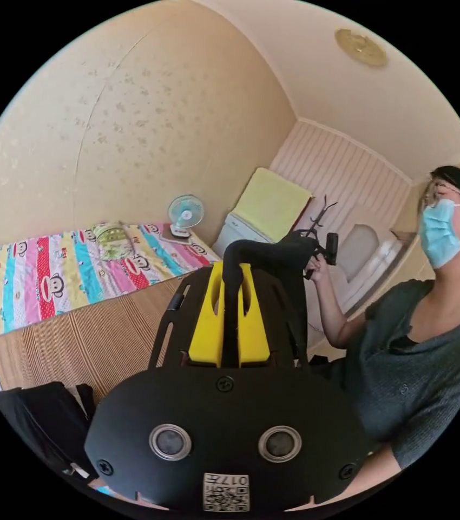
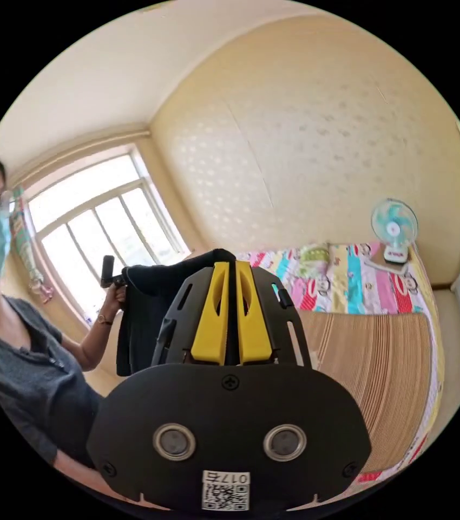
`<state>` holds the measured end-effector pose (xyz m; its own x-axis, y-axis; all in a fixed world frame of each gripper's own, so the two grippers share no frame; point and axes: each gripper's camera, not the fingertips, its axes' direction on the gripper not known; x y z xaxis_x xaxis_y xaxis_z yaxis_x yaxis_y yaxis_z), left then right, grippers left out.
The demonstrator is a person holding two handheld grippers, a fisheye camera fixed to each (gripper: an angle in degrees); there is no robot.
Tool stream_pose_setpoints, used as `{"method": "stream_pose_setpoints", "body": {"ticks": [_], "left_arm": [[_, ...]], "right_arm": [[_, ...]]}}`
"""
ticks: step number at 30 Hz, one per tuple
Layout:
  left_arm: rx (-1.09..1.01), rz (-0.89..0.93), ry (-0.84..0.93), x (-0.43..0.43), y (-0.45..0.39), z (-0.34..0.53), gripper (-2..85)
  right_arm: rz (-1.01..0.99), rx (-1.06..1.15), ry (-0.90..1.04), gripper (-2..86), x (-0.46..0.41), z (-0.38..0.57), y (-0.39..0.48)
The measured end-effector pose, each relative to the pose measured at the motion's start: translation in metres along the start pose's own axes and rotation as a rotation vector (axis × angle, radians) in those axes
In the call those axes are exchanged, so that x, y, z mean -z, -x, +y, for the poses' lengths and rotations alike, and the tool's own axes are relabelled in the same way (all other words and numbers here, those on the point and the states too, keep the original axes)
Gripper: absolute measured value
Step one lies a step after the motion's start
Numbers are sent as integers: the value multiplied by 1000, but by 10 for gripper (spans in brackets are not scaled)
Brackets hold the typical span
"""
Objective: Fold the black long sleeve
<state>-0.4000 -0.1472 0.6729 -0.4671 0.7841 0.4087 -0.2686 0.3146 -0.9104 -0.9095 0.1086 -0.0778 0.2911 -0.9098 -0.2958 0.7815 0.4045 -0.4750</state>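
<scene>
Black cloth is pinched in both claws: the left gripper [image 1: 230,303] has its yellow jaws clenched on a fold of the black long sleeve [image 1: 273,254], and the right gripper [image 2: 230,303] grips another part of the same garment [image 2: 143,309]. The shirt is held up in the air above the striped mat [image 1: 78,341], its top edge stretched between the two claws and its body hanging down between them, on the person's side of the mat. Neither hand looks nearer the mat. Bare mat lies open below and beyond, bounded at its far edge by the cartoon-print sheet [image 1: 67,271] and small fan [image 1: 185,214]. More dark cloth [image 1: 40,422] rests on the mat's near corner, so I judge the lay-down should aim past it
</scene>
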Motion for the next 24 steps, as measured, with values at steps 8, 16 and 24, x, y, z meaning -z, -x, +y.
{"method": "stream_pose_setpoints", "body": {"ticks": [8, 16, 24], "left_arm": [[590, -505, 297, -220, 306, 62, 70], [638, -272, 473, -314, 304, 290, 84], [685, -495, 496, -302, 297, 383, 112]], "right_arm": [[431, -479, 487, 63, -323, 87, -212], [487, -301, 820, 75, -349, 313, -217], [412, -303, 739, 71, -302, 363, -266]]}}
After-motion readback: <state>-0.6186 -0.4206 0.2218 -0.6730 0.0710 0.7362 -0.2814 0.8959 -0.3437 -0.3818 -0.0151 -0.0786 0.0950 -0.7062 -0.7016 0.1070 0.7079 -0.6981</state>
